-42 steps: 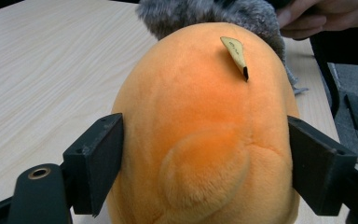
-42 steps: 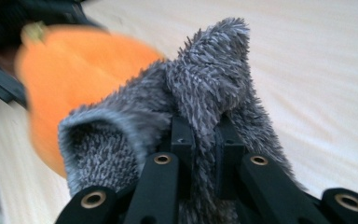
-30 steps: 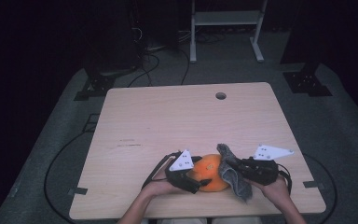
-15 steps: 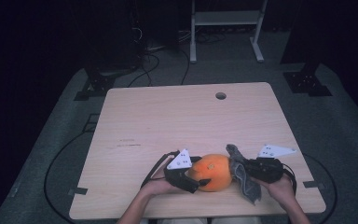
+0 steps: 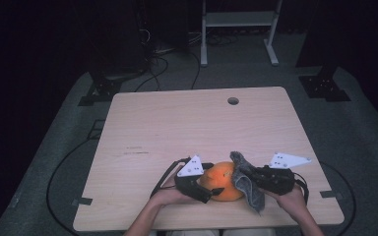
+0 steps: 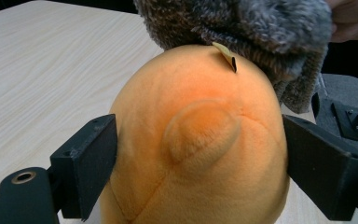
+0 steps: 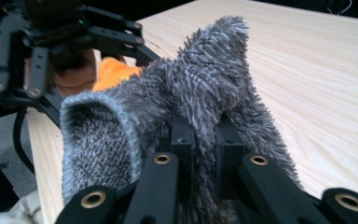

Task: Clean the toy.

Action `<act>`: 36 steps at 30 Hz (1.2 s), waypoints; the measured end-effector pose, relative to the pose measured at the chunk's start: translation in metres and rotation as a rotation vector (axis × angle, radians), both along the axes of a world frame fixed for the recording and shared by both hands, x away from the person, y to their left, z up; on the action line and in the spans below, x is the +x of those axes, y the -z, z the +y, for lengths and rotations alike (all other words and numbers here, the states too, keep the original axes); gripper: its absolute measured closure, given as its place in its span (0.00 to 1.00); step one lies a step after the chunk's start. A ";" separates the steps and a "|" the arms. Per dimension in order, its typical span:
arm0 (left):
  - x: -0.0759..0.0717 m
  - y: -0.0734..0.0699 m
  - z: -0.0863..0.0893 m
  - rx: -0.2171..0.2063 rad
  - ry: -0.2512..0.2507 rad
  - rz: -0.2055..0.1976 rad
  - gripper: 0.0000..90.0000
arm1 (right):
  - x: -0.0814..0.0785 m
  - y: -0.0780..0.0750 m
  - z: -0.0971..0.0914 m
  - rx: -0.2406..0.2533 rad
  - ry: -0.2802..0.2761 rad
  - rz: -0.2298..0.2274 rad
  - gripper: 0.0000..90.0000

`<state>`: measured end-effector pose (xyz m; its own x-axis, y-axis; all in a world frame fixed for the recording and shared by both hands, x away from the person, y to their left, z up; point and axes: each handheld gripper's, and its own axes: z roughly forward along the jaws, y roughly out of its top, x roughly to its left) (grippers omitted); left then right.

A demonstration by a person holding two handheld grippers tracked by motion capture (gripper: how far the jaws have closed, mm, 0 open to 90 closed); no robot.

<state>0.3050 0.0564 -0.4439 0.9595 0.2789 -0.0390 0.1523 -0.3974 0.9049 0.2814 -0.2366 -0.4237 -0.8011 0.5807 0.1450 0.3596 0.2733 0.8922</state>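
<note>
Orange plush partly hidden behind grey cloth, right tool clamping it.

no readable text, labels or numbers anywhere

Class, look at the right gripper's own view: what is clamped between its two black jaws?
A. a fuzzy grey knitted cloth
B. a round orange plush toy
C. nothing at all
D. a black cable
A: in the right gripper view the right gripper has its jaws closed tight on the fuzzy grey knitted cloth, while the round orange plush toy sits between the left gripper's jaws.
</note>
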 end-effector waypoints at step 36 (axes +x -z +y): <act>0.011 0.002 -0.008 -0.025 -0.031 0.061 0.09 | -0.008 -0.013 -0.006 -0.031 -0.008 -0.024 0.90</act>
<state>0.3162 0.0482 -0.4456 0.9462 0.3063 -0.1040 0.2189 -0.3694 0.9031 0.2736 -0.2425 -0.4108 -0.8085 0.5785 0.1083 0.3364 0.3033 0.8916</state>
